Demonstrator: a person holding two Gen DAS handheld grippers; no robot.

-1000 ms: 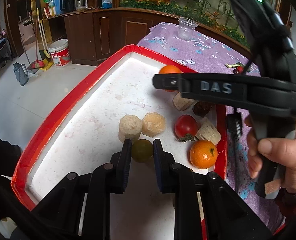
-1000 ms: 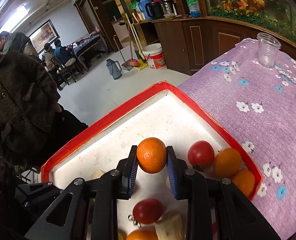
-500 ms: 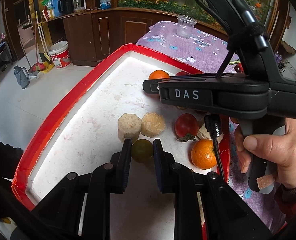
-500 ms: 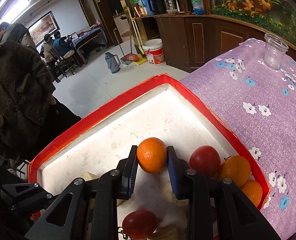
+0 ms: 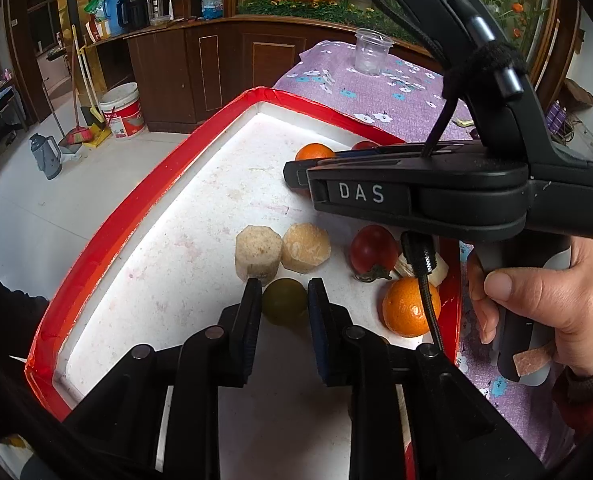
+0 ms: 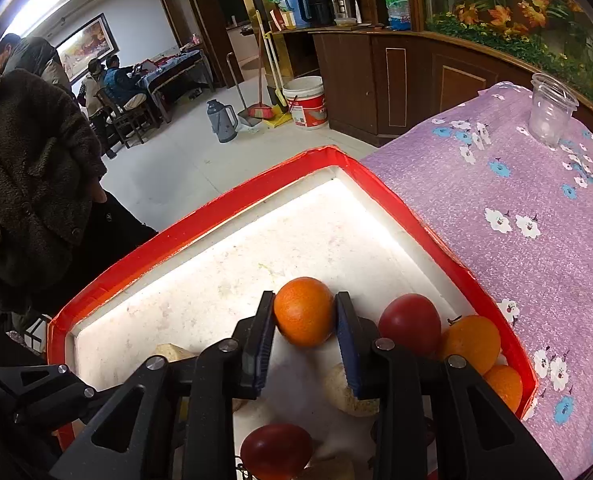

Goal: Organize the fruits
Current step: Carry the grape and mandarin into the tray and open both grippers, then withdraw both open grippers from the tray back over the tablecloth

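Two grippers work over one red-rimmed tray with a white floor, set on a purple flowered cloth. Left gripper: its jaws are opening, with a small green fruit between them on the tray floor — a thin gap shows on the right side, so the pads no longer seem to press it. Just beyond it sit two pale faceted chunks, touching each other, and to their right a tomato and an orange near the tray's right rim. Right gripper: its jaws are opening too, around an orange; the left pad looks in contact, the right one just clear, and the fruit appears to rest on the tray. Right of it lie a tomato and two more oranges in the corner — close together against the rim. A hand holds the right gripper's grip in the left view. A clear cup stands far off on the cloth.
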